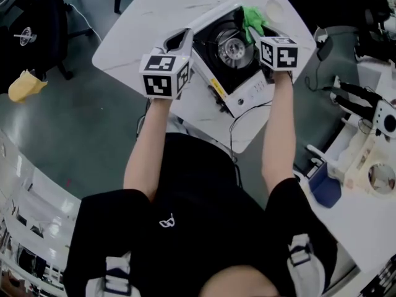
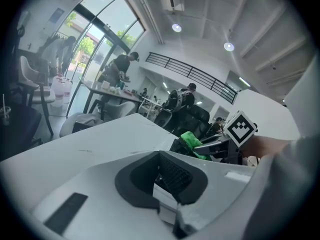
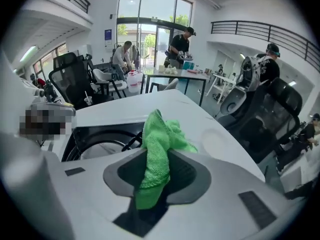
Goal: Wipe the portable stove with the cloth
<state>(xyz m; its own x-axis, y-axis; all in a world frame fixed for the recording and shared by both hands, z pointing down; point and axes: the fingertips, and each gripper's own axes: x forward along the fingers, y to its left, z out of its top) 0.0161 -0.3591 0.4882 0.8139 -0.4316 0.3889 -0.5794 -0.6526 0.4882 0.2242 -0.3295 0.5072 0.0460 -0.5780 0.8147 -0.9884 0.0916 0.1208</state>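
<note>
The portable stove (image 1: 232, 54), white-bodied with a black top and a round burner, lies on the white table (image 1: 148, 17). My right gripper (image 1: 255, 30) is over the stove's far right corner, shut on the green cloth (image 1: 252, 18). In the right gripper view the cloth (image 3: 160, 144) hangs bunched between the jaws of that gripper (image 3: 157, 169), above the stove's black top (image 3: 100, 139). My left gripper (image 1: 182, 40) is at the stove's left edge. In the left gripper view its jaws (image 2: 167, 184) look closed on a white piece, apparently the stove's rim. The cloth (image 2: 192, 140) shows ahead.
A black cable (image 1: 238, 122) hangs off the table's near edge. A yellow object (image 1: 25, 85) and a black chair (image 1: 37, 23) are on the floor at left. A white bench (image 1: 371, 159) with equipment and a blue box (image 1: 325, 187) is at right. People stand in the background.
</note>
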